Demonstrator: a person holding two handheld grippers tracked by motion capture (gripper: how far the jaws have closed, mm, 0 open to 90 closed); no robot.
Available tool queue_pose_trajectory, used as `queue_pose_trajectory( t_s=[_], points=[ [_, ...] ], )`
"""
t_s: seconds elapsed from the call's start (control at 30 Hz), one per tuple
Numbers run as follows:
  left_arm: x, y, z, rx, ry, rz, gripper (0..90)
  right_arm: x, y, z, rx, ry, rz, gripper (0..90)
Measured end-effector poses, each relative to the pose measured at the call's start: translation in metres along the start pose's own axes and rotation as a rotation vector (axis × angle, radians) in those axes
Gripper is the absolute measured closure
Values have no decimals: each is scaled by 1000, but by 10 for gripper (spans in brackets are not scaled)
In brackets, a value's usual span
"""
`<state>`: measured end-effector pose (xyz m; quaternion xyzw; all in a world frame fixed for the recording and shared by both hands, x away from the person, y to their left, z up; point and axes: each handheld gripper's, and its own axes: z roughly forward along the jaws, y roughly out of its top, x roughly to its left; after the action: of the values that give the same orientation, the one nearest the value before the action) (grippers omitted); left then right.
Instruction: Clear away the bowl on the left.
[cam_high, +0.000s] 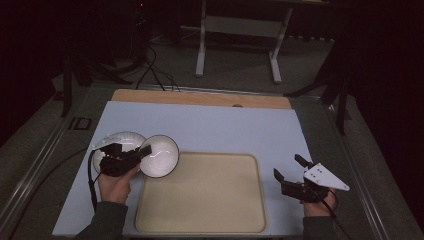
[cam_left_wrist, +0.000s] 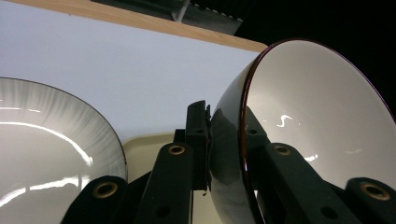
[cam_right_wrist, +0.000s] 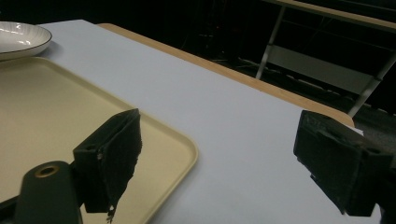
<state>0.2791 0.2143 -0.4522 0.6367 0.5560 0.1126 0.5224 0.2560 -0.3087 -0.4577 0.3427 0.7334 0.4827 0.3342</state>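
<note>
My left gripper (cam_high: 144, 151) is shut on the rim of a white bowl (cam_high: 161, 156) with a dark edge, holding it tilted on its side over the tray's far left corner. In the left gripper view one jaw presses the dark outer wall and the other lies inside the bowl (cam_left_wrist: 317, 116). A white ribbed plate (cam_high: 119, 140) lies on the table just left of it, large at the lower left as the plate (cam_left_wrist: 42, 149). The beige tray (cam_high: 202, 195) lies bare in front of me. My right gripper (cam_high: 287, 166) hovers open to the right of the tray, nothing between its pads (cam_right_wrist: 116, 149).
A pale blue mat (cam_high: 225, 130) covers the table, with a wooden strip (cam_high: 200, 98) along its far edge. Beyond it stand a white desk frame (cam_high: 237, 30) and floor cables (cam_high: 155, 70). The right gripper view shows the tray's corner (cam_right_wrist: 177, 140) and the plate (cam_right_wrist: 18, 37) far off.
</note>
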Motion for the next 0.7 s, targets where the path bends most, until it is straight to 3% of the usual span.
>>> queue_pose_trajectory(
  t_s=[0.7],
  points=[
    [-13,-5,10,37,-23,34,798,0,0,-1,-5,0,0,148]
  ],
)
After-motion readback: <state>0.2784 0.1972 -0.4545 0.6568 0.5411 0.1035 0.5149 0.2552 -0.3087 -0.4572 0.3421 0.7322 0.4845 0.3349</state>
